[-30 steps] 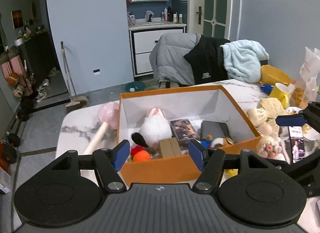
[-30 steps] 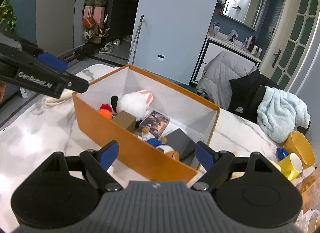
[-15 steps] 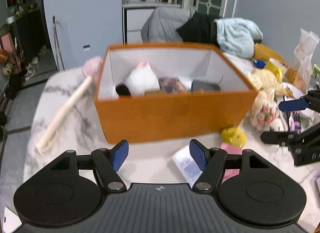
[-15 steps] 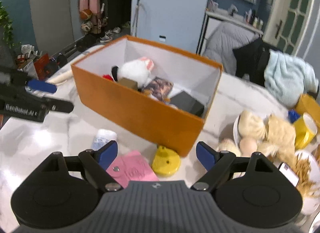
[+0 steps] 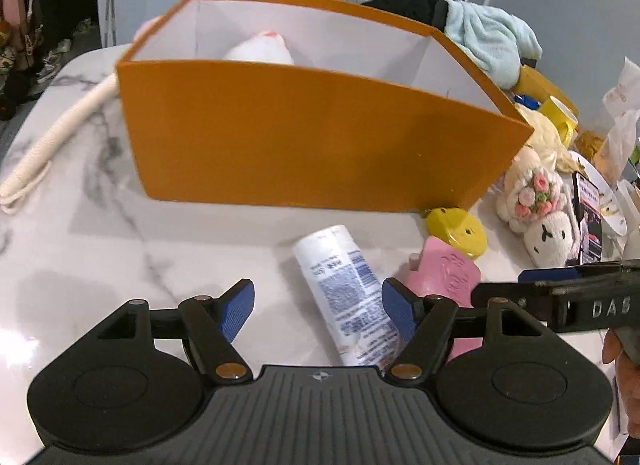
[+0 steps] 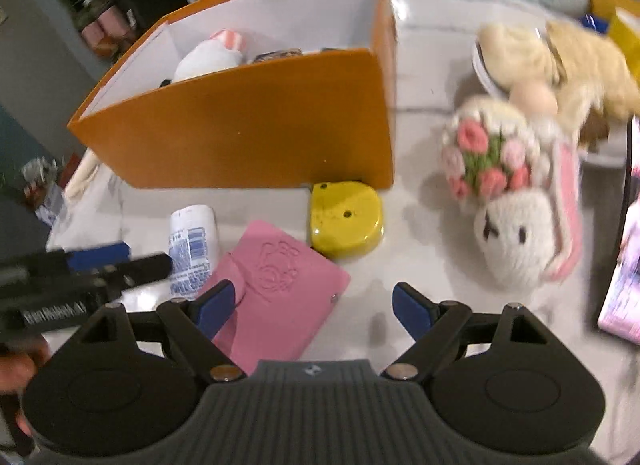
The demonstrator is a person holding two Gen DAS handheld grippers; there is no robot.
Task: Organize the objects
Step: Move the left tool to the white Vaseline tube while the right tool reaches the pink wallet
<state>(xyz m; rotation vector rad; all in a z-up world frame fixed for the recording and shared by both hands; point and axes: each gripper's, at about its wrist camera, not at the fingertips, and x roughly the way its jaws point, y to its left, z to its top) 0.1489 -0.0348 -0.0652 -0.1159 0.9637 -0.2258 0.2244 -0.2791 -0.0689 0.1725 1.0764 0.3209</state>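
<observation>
Both claws spread wide, left claw (image 5: 317,308) over lotion tube (image 5: 347,297), right claw (image 6: 313,308) over pink pouch (image 6: 272,297)

A lived-in home is given away by the marble table (image 5: 100,233), draped clothes (image 5: 486,35) and shoe clutter (image 5: 24,57).

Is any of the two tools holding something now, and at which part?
Nothing is held. The left tool is open over the white tube on the table; the right tool is open above the pink wallet.
</observation>
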